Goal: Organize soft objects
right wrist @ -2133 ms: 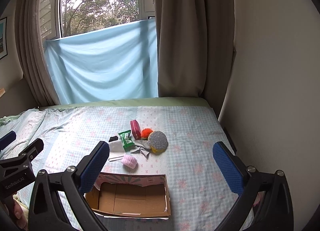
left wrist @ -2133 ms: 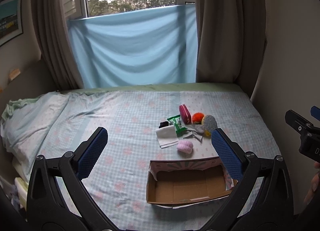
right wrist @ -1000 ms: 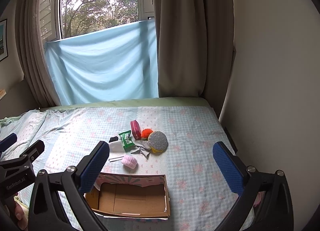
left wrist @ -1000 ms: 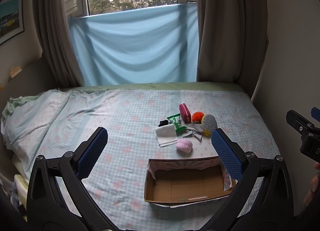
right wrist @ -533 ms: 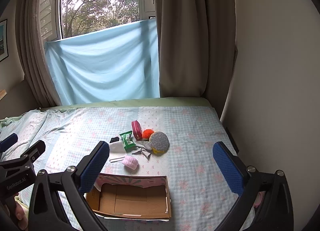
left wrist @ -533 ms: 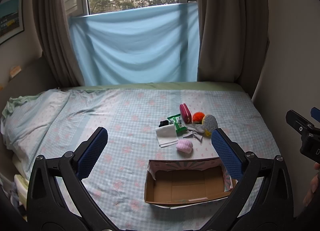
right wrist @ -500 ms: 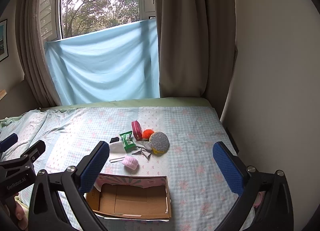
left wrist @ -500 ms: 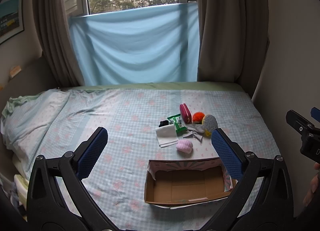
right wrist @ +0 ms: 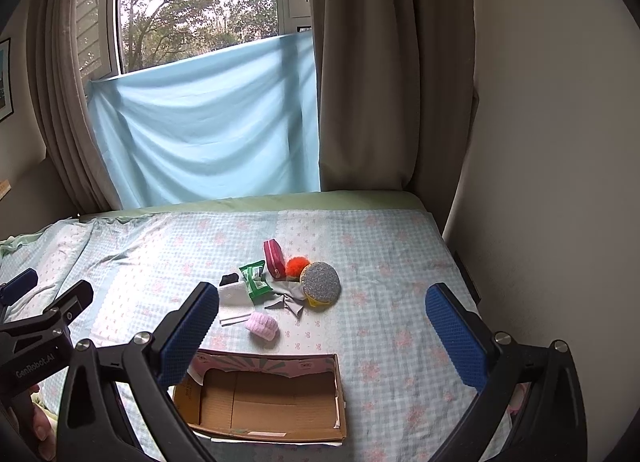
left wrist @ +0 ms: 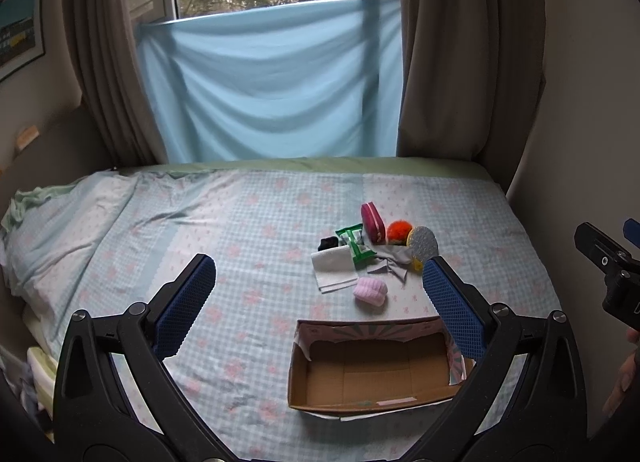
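A pile of soft things lies mid-bed: a pink knitted roll (left wrist: pixel 370 290) (right wrist: pixel 262 325), a white folded cloth (left wrist: pixel 334 267) (right wrist: pixel 235 295), a green wipes pack (left wrist: pixel 356 242) (right wrist: pixel 254 278), a magenta pouch (left wrist: pixel 373 222) (right wrist: pixel 273 258), an orange pompom (left wrist: pixel 399 231) (right wrist: pixel 297 265), a round grey-and-yellow sponge (left wrist: pixel 424 243) (right wrist: pixel 321 283), a grey rag (left wrist: pixel 390 262) (right wrist: pixel 289 294) and a small black item (left wrist: pixel 328 242) (right wrist: pixel 229 279). An empty open cardboard box (left wrist: pixel 374 370) (right wrist: pixel 264 398) sits nearer than the pile. My left gripper (left wrist: pixel 320 302) and right gripper (right wrist: pixel 322 336) are open and empty, held above the bed's near edge.
The bed (left wrist: pixel 240 222) has a light blue checked sheet. A wall (right wrist: pixel 560 182) runs along its right side. Brown curtains (left wrist: pixel 440 62) and a blue cloth (left wrist: pixel 272 86) hang at the window behind. Bedding bunches up at the left (left wrist: pixel 48 230).
Almost nothing moved. Both views shifted very slightly; the objects and both open grippers stay as they were.
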`<state>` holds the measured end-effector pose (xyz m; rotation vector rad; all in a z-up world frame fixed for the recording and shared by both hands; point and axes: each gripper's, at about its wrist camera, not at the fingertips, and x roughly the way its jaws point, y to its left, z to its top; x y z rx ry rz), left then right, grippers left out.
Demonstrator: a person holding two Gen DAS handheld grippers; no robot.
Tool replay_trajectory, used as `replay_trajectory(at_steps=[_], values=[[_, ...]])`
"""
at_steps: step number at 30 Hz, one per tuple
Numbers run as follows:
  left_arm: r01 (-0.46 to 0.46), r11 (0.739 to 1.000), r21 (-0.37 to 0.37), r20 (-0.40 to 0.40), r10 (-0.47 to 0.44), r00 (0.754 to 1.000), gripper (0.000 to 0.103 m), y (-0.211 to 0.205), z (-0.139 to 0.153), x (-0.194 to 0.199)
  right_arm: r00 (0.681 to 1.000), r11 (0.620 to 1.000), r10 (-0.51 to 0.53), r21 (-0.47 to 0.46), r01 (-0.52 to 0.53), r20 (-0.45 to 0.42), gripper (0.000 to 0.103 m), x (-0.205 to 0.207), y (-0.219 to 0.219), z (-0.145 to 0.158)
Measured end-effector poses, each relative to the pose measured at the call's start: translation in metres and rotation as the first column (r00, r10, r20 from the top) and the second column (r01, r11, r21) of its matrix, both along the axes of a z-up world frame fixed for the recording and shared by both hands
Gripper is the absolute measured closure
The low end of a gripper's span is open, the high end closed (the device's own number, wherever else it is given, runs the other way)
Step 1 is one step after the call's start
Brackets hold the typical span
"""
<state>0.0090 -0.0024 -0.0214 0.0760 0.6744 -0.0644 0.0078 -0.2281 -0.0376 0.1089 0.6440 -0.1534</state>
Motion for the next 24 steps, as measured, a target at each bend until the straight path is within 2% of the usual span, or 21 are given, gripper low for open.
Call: replay_trajectory(at_steps=[6,10,13,16,24], values=[[-0.023,1.0,-0.013,-0.026,0.023,0.999,0.0,-0.001,-0.014,0.028,1.0,1.0,0.003,0.001,-0.003,-0.031,0.0,0.026,-0.007,-0.008],[-0.06,0.998,-0.001,-0.055,0.06,0.997,0.0,-0.009,-0.03,0.056,0.998,0.999,0.03,0.025,-0.028,-0.058,0.0,0.052,-0.02,-0.024],[-0.094,0.995,-0.039,-0.096,0.09,0.991,0.0,-0.016,-0.048,0.077,0.994,0.996,0.079,0.048,-0.076,-0.075,0.0,0.073,-0.032,-0.041],[-0.142,0.987,-0.068,-0.142,0.132,0.981,0.0,-0.022,-0.07,0.099,0.983,0.987,0.147,0.081,-0.139,-0.109,0.0,0.101,-0.047,-0.065],[-0.21,0.976,-0.063,-0.27,0.186,0.945,0.0,-0.046,-0.156,0.17,0.951,0.96,0.252,0.167,-0.223,-0.179,0.0,0.182,-0.081,-0.144]])
